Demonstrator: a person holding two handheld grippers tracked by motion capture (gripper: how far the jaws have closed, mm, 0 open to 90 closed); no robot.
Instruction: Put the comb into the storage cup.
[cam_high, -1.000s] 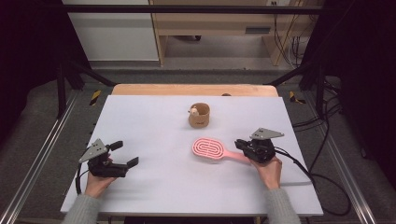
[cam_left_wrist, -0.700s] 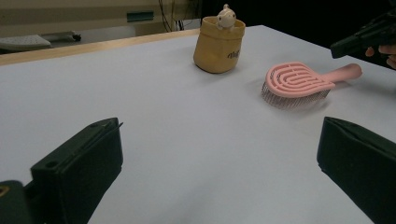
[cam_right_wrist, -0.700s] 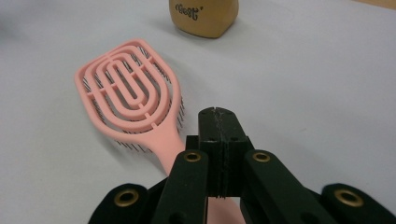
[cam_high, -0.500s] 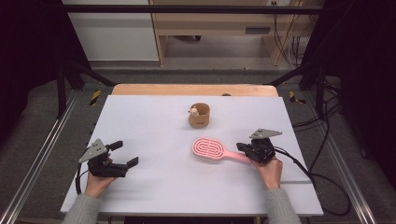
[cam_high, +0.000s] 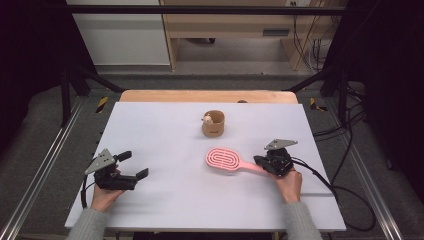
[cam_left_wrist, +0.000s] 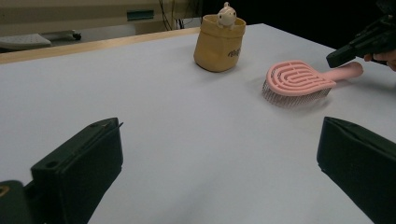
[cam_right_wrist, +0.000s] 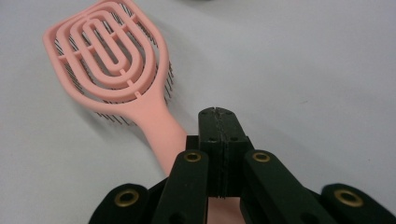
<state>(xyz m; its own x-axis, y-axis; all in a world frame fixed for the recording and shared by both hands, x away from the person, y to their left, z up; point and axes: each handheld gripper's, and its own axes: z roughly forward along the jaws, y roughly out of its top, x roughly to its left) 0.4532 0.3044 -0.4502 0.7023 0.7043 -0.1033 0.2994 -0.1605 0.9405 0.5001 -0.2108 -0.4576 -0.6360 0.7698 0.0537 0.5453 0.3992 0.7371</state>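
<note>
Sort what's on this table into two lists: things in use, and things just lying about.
In use:
- pink plastic hairbrush, bristles down
- right tongs, shut over its handle

Lying about:
- tan fabric pouch with small cream figure inside
- left tongs, open

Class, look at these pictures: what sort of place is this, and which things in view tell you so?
Probably a lab or workshop bench set up for recording. A white table stands between metal rails, cables trail over a grey floor, and a person holds a cabled gripper in each hand.

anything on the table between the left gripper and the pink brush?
Nothing. In the high view the white table is bare from the left gripper to the pink brush; the left gripper view shows the same bare stretch.
</note>
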